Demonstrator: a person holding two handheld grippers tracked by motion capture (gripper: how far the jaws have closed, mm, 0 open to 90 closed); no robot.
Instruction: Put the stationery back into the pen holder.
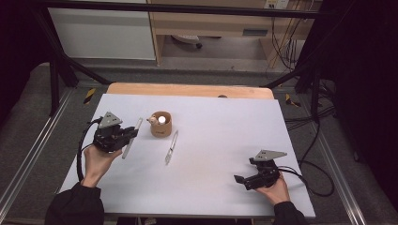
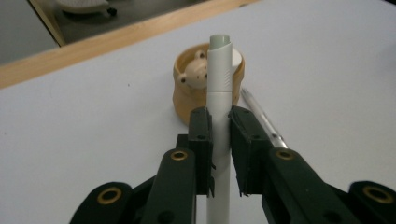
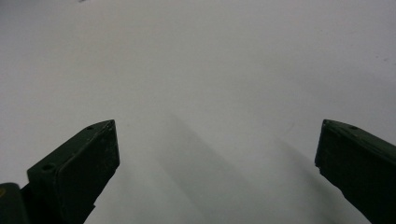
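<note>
My left gripper (image 1: 131, 136) is shut on a white pen (image 1: 136, 125) held a little above the white table, at the left. In the left gripper view the jaws (image 2: 219, 123) clamp the pen (image 2: 219, 70) at mid-length, and its grey-capped end points toward a small wooden cup (image 2: 184, 100). The cup (image 1: 161, 125) carries a little bear figure on its rim and stands just right of the held pen. A second, silvery pen (image 1: 171, 147) lies flat on the table below the cup. My right gripper (image 1: 241, 182) rests at the front right, open with nothing between its jaws (image 3: 217, 140).
A white sheet (image 1: 211, 140) covers the table, with a wooden edge (image 1: 187, 89) at the far side. Black cables (image 1: 314, 178) trail off the right edge. Metal frame bars (image 1: 61, 70) stand behind the table.
</note>
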